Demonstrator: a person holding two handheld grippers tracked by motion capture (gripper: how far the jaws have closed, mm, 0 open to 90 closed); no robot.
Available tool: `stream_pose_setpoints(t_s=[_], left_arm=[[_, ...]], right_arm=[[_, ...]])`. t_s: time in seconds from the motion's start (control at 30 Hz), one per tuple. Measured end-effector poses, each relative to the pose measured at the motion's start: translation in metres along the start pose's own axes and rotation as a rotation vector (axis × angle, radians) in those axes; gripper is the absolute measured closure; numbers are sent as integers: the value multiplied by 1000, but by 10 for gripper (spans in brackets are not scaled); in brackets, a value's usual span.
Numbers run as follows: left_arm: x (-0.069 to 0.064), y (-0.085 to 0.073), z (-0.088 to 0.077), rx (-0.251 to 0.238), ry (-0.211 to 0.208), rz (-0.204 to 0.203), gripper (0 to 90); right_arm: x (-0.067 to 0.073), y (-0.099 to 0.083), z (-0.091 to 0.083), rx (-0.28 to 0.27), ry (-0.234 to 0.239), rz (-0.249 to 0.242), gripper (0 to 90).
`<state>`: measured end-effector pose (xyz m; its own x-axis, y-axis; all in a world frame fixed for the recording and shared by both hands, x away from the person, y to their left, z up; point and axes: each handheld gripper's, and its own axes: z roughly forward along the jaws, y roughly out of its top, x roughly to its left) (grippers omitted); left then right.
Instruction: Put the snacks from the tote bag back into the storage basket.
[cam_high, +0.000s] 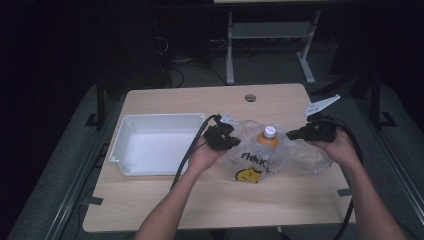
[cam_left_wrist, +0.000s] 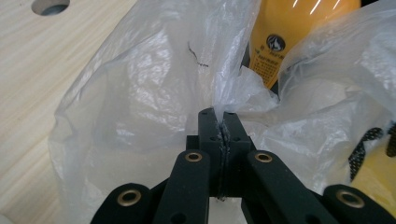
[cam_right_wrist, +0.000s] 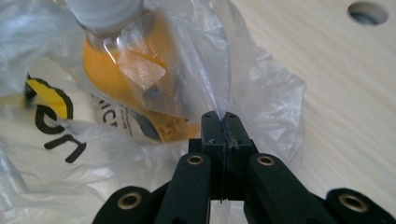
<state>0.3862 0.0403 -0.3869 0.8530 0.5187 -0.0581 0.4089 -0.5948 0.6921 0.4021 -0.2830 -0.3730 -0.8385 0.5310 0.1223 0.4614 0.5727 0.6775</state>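
Both hands are at the thin clear plastic bag (cam_high: 280, 155), which lies on the light wooden tabletop (cam_high: 165, 205), right of centre.

Left gripper (cam_high: 231, 142): jaws clenched on a pinched fold of the bag film at the bag's left edge. In the left gripper view the film runs straight up out of the closed black jaws, and the left gripper (cam_left_wrist: 223, 122) has nothing else between them.

Right gripper (cam_high: 295, 134): the same, clenched on a fold of film at the bag's right edge. In the right gripper view the film is caught between the closed tips of the right gripper (cam_right_wrist: 223, 122).

Inside the bag: an orange juice bottle with a white cap (cam_high: 268, 137), roughly midway between the two grippers. It looks upright in the high view, cap on top. The label is partly legible through the film in both gripper views.

The bag print: black lettering and a yellow smiley face (cam_high: 248, 175) on the near side, facing the person.

A white rectangular plastic bin (cam_high: 131, 145) sits on the left half of the tabletop, just beside the left hand (cam_high: 202, 157), apart from the bag. The left gripper's black cable (cam_high: 192, 147) crosses the bin's right rim.

A round grommet hole (cam_high: 250, 97) is in the tabletop beyond the bag.
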Motion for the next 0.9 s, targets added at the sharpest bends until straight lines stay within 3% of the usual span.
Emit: stream_pose_setpoints(t_s=[0.1, 0.5, 0.6, 0.7, 0.73, 0.9], left_arm=[[-3, -3, 5, 9, 14, -23, 895], [-12, -14, 23, 27, 43, -17, 895], [-13, -20, 31, 44, 49, -16, 895], [-13, -23, 34, 49, 46, -26, 894], [-13, -26, 37, 54, 49, -31, 894], [-13, -30, 41, 61, 56, -28, 894]], right_arm=[[1, -4, 4, -1, -5, -5, 891], [1, -26, 22, 18, 8, 50, 889], [1, -33, 31, 52, 13, 66, 888], [1, -37, 34, 49, 9, 67, 888], [1, -42, 39, 64, 17, 91, 889], [1, -46, 45, 68, 13, 88, 889]])
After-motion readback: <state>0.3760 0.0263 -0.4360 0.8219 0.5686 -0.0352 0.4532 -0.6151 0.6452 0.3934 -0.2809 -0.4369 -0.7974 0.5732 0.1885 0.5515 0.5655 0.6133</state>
